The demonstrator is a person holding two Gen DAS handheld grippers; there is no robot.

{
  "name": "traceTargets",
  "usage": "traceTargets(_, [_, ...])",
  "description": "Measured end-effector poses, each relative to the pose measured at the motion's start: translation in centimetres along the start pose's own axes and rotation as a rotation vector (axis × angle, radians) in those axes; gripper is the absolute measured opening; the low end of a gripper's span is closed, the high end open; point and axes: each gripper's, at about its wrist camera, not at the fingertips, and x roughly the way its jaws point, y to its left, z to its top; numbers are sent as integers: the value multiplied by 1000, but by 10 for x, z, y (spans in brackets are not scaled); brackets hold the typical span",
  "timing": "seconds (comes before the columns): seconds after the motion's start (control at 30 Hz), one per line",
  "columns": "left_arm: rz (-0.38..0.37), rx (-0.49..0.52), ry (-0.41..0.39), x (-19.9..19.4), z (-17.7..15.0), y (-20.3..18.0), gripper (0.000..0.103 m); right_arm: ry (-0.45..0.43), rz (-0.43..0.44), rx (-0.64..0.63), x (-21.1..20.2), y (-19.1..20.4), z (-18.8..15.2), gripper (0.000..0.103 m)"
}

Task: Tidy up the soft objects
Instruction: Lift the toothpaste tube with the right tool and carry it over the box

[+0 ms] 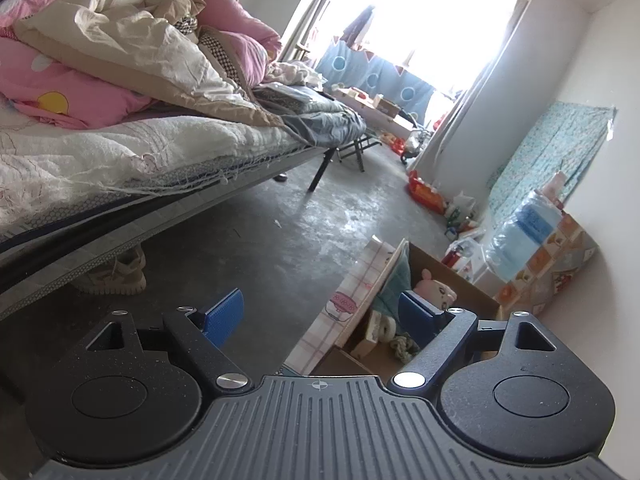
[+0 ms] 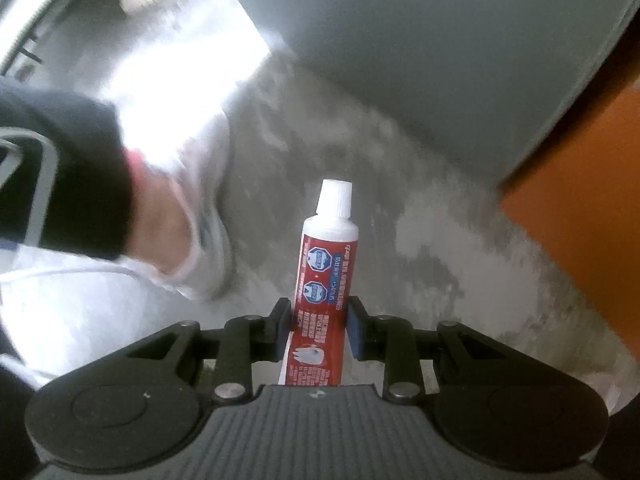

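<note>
Right claw (image 2: 319, 330) is clamped round the toothpaste tube's (image 2: 322, 280) lower body — light, squishy, slick plastic, so grip gently. Left claw (image 1: 320, 316) gapes empty.

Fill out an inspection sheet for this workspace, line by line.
Surface: bare grey concrete floor.
Job's things: toothpaste tube in the right claw; cardboard box holds a plush doll.
Clutter: bedding pile on the bed; shoe under it; water jug.
Grippers: left claw open, empty; right claw shut on the tube.
Cables: nothing seen.
Surroundings: bright window, person's foot.
</note>
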Motion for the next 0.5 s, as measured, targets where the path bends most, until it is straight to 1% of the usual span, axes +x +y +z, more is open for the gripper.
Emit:
traceTargets(0.27, [-29,11,-18,-18,-7,-14,85,-262,33,-91,-107,25,2,32])
traceTargets(0.37, [-59,20,-26,-26,-9,-22,85,-372,38,-121,-161,35,-1,32])
traceTargets(0.5, [-117,35,-27,-30,-14,-39,85,-534,31,-153,-234,48,-7,32])
